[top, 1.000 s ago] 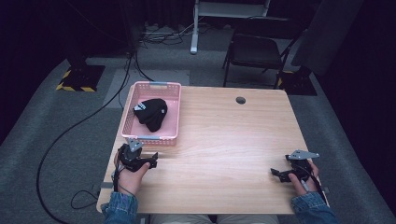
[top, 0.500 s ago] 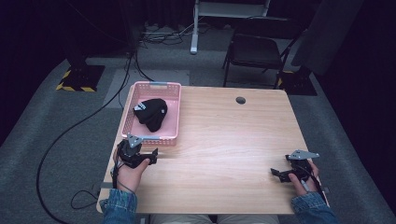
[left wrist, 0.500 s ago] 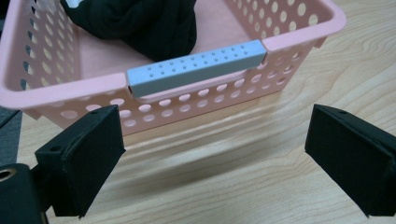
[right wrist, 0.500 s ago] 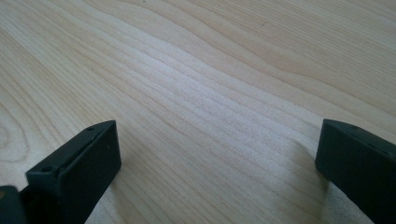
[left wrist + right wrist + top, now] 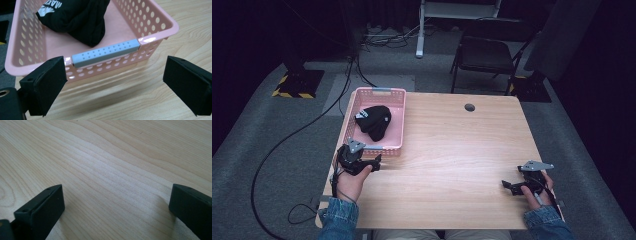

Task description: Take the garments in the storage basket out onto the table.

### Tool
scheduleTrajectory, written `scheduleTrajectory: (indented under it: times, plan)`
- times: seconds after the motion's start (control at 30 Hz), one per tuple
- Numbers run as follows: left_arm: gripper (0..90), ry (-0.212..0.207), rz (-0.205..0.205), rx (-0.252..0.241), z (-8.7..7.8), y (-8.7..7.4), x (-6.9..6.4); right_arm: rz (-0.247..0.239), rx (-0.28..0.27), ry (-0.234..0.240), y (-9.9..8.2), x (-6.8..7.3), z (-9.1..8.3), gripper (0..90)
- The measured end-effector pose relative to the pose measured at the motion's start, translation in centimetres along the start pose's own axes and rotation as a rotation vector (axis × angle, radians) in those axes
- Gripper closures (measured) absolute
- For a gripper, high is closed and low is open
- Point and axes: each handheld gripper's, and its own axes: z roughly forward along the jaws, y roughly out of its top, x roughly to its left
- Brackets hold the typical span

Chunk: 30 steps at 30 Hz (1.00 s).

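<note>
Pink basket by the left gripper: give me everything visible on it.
The pink perforated plastic basket is rectangular and open-topped, its walls dotted with round holes. A grey dimpled handle strip is set into the near rim. It sits upright on the light wooden table at its far left part. A black folded fabric item with white print lies inside. The left gripper faces the near wall with jaws open, not touching it.

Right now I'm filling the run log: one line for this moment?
left gripper: open, facing pink basket grey handle | black hat: in basket | right gripper: open over table
</note>
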Motion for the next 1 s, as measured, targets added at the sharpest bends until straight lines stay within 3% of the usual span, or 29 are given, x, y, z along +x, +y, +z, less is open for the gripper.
scheduleTrajectory:
  times: [1.0]
  plan:
    - [4.7,0.007,0.028,-0.027,0.1,3.5,0.5,0.001,0.0,0.0,0.0,0.0,0.0,0.1]
